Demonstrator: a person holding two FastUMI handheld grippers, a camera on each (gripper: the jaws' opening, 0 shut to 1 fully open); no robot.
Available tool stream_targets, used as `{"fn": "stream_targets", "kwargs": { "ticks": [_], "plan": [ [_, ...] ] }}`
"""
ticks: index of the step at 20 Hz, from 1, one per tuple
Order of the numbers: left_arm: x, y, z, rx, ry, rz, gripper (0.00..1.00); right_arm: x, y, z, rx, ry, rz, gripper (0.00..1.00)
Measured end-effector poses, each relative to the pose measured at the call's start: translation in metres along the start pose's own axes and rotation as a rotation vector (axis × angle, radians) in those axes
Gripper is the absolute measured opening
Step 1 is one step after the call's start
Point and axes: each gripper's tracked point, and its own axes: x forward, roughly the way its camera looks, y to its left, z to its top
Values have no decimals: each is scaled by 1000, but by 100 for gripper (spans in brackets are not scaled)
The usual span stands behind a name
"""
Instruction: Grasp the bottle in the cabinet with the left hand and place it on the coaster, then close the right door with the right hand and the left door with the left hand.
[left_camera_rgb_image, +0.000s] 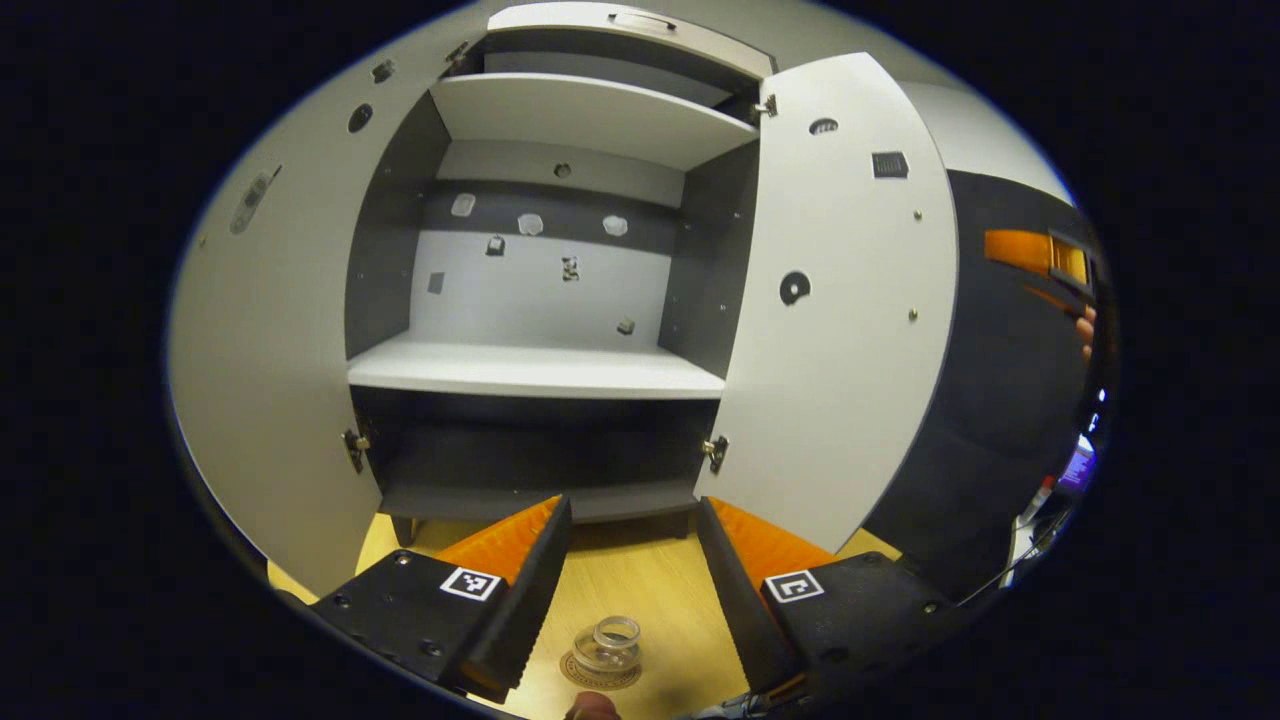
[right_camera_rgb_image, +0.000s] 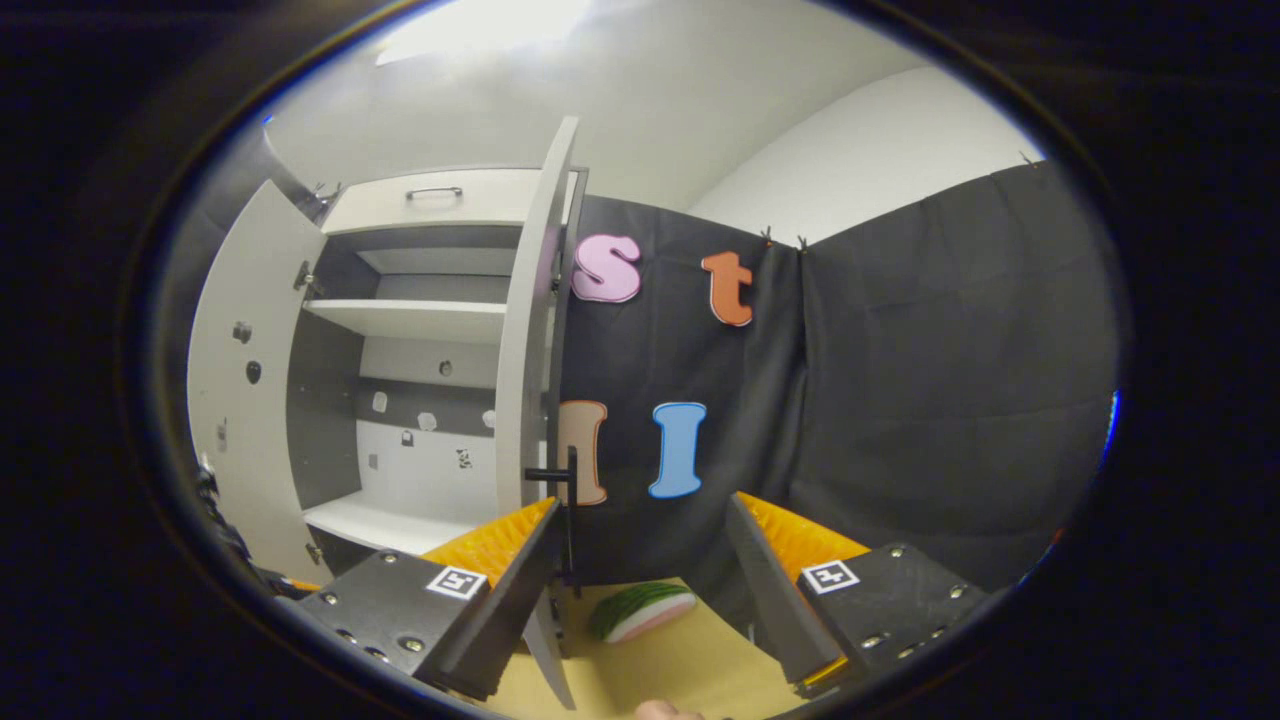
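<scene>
A small clear bottle (left_camera_rgb_image: 607, 645) stands upright on a round coaster (left_camera_rgb_image: 598, 676) on the wooden table, low in the left gripper view. My left gripper (left_camera_rgb_image: 633, 510) is open above it, the fingers apart from the bottle and holding nothing. It faces the cabinet (left_camera_rgb_image: 530, 368), whose left door (left_camera_rgb_image: 270, 330) and right door (left_camera_rgb_image: 840, 300) both stand open. My right gripper (right_camera_rgb_image: 643, 505) is open and holds nothing. It sits just right of the right door (right_camera_rgb_image: 530, 330), seen edge-on, near its dark handle (right_camera_rgb_image: 560, 478). The left door (right_camera_rgb_image: 235, 380) swings out at far left.
The cabinet shelves are bare. A watermelon-slice toy (right_camera_rgb_image: 640, 610) lies on the table (right_camera_rgb_image: 690, 660) between the right gripper's fingers. The other gripper (left_camera_rgb_image: 1035, 255) and a hand (left_camera_rgb_image: 1085, 330) show at the far right of the left gripper view.
</scene>
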Motion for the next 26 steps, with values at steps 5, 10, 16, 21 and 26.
{"fn": "stream_targets", "kwargs": {
  "ticks": [5,10,16,21,26],
  "plan": [
    [-34,23,67,-25,-110,104,97,21,13,10,23,-21,59,96],
    [-69,53,94,-27,-167,209,97,32,25,12,41,-24,132,93],
    [-89,69,98,-48,-187,268,96,32,56,15,26,-27,262,96],
    [-93,70,97,-66,-193,275,97,30,93,16,38,-32,356,96],
    [-108,82,97,-59,-200,313,97,36,119,13,57,-26,406,96]
  ]
}}
